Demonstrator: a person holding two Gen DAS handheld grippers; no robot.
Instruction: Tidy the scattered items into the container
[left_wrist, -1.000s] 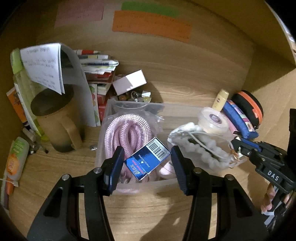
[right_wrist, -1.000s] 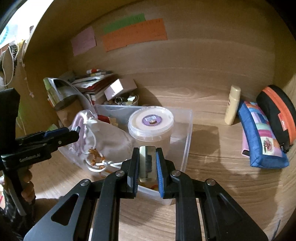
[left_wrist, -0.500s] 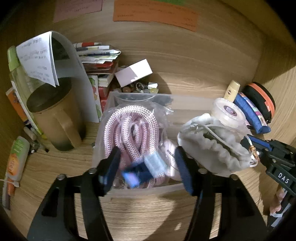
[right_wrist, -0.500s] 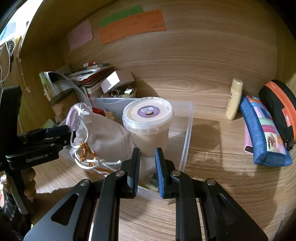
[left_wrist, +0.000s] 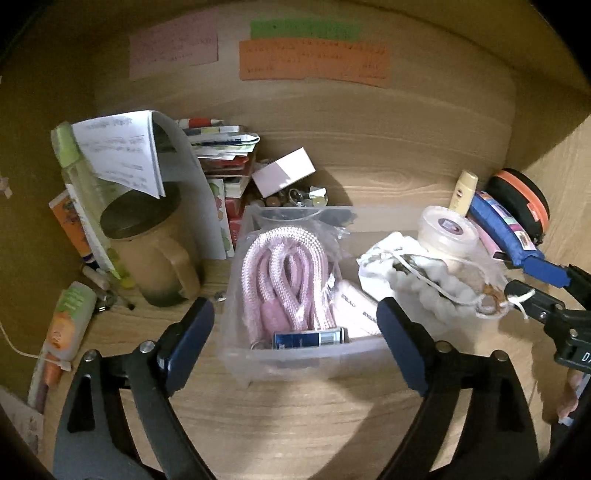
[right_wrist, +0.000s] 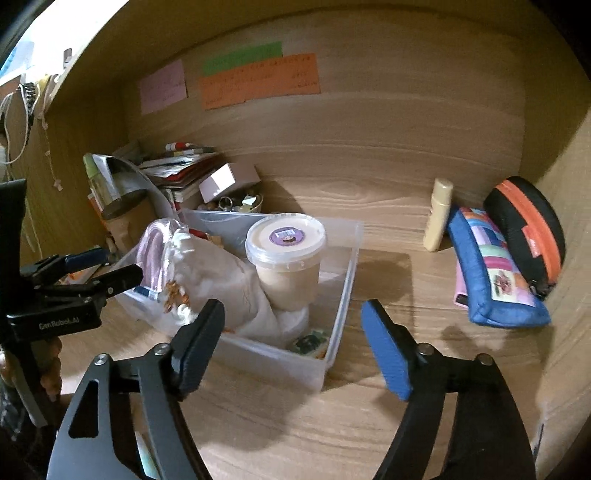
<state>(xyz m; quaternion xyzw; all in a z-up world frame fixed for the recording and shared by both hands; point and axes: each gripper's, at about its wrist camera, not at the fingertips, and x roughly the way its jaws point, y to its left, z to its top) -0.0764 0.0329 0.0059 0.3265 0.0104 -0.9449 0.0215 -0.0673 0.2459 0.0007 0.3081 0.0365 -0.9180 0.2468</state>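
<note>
Both sets of fingers have released since the earlier frames: the blue box (left_wrist: 309, 339) that my left gripper (left_wrist: 295, 325) held now lies inside the clear container (left_wrist: 295, 363) at its near wall, and the small item my right gripper (right_wrist: 291, 319) held now rests in the container's near right corner (right_wrist: 309, 341). Left fingers: spread wide, holding nothing. Right fingers: spread wide, holding nothing.

Container contents: pink rope (left_wrist: 284, 269) at 9 o'clock, white drawstring pouch (right_wrist: 225, 280) at centre, lidded tub (right_wrist: 285, 258) at 1 o'clock. Remaining outside on the worktop (right_wrist: 388, 280): cream bottle (right_wrist: 437, 218), blue pencil case (right_wrist: 495, 280) and black-orange case (right_wrist: 528, 232), all at 2 o'clock of the container.

Hazard, as I judge it: the pouch bulges over the near rim and its cord (left_wrist: 436, 284) trails toward my right fingers. A sideways reach could snag the cord and drag the pouch out, or tip the tub.
</note>
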